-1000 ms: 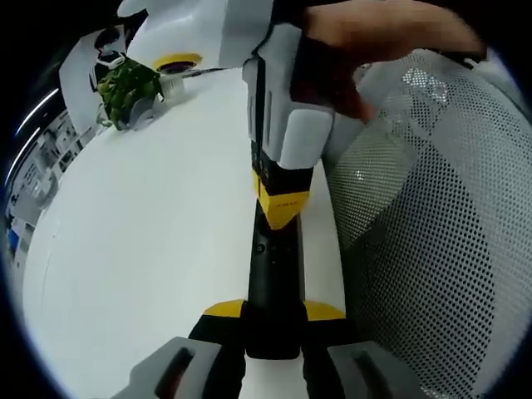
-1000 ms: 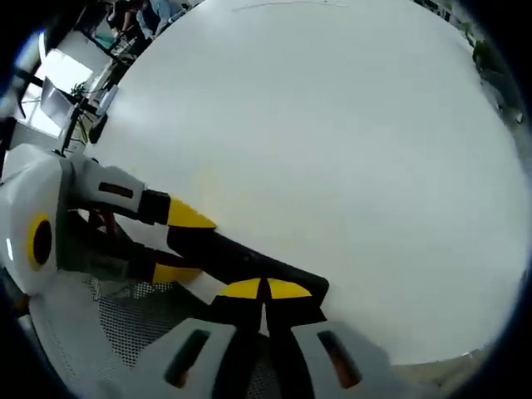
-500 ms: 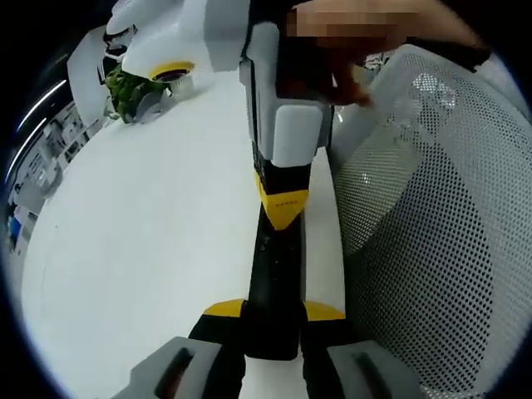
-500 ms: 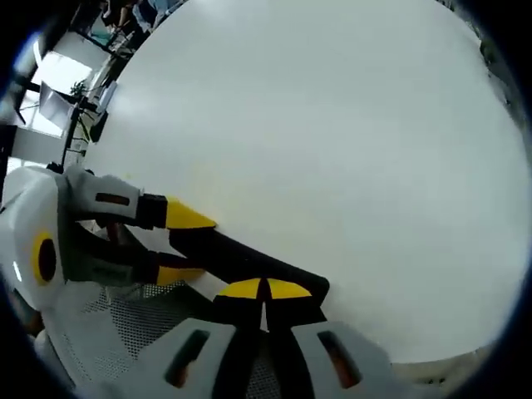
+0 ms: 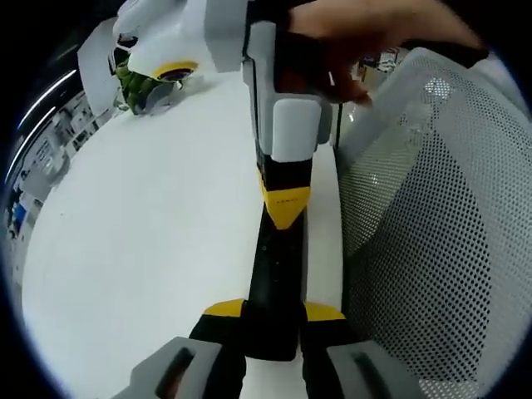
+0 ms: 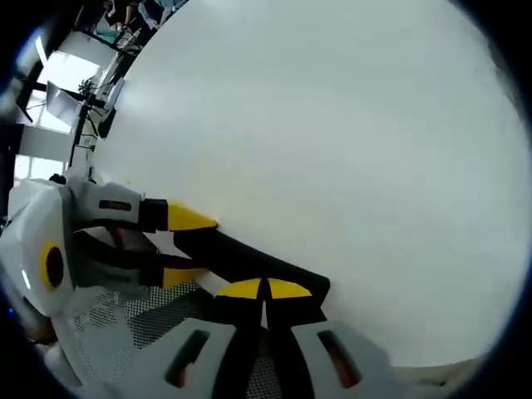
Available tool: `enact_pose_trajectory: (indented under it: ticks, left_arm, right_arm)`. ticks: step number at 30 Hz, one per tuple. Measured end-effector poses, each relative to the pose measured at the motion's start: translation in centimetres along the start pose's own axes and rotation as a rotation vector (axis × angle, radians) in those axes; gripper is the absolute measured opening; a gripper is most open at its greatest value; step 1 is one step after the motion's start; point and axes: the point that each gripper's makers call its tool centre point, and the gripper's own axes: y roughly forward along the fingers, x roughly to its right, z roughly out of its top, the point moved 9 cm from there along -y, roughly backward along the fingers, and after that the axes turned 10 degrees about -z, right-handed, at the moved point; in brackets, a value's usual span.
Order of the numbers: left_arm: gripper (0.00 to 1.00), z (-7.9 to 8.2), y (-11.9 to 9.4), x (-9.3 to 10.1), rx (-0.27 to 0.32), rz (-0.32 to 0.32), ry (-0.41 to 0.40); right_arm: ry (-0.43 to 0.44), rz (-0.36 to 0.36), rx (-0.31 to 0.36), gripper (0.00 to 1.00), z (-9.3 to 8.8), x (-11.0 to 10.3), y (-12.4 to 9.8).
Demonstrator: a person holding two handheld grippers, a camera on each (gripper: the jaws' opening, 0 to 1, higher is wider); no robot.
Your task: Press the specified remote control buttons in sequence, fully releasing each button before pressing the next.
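Note:
A slim black remote (image 5: 276, 266) lies lengthwise between the yellow-tipped jaws of my left gripper (image 5: 274, 311), which is shut on its near end. From above, my right gripper (image 5: 285, 206), held by a hand (image 5: 366, 37), points down with its yellow tips together on the remote's upper face. In the right gripper view my right gripper (image 6: 264, 289) is shut, its tips resting against the remote (image 6: 241, 259). The left gripper (image 6: 184, 247) clamps the remote's other end from the left. The buttons under the tips are hidden.
A broad white table (image 5: 141, 233) stretches under both grippers. A white mesh chair back (image 5: 432, 249) rises close on the right, also seen as the mesh chair (image 6: 125, 320) in the right gripper view. A green plant (image 5: 137, 83) stands at the table's far edge.
Both views have shifted a little with the hands. The right gripper's shut tips stay on the remote, and the left gripper keeps its hold.

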Motion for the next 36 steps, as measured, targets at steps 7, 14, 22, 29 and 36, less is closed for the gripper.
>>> enact_pose_trajectory:
  ticks: [7,14,22,29,36]
  left_arm:
    - [0.24,-0.4,0.1,0.4,0.026,0.015,-0.023]
    - [0.24,-0.4,0.2,0.1,0.026,0.012,-0.016]
    - [0.24,-0.3,0.2,0.1,0.026,0.012,-0.012]
    - [0.24,-0.3,0.2,0.1,0.029,0.012,-0.010]
    - [0.24,-0.4,0.2,0.0,0.035,0.012,-0.013]
  right_arm:
    - [-0.054,-0.001,-0.029,0.00,0.0,-0.2,-0.1]
    - [-0.077,0.041,-0.090,0.00,1.8,-1.3,-0.7]
    - [-0.099,0.025,-0.171,0.00,3.1,-2.3,0.0]
    - [-0.102,0.007,-0.216,0.00,3.5,-2.3,0.8]
    - [-0.123,-0.014,-0.246,0.00,3.5,-2.5,0.9]
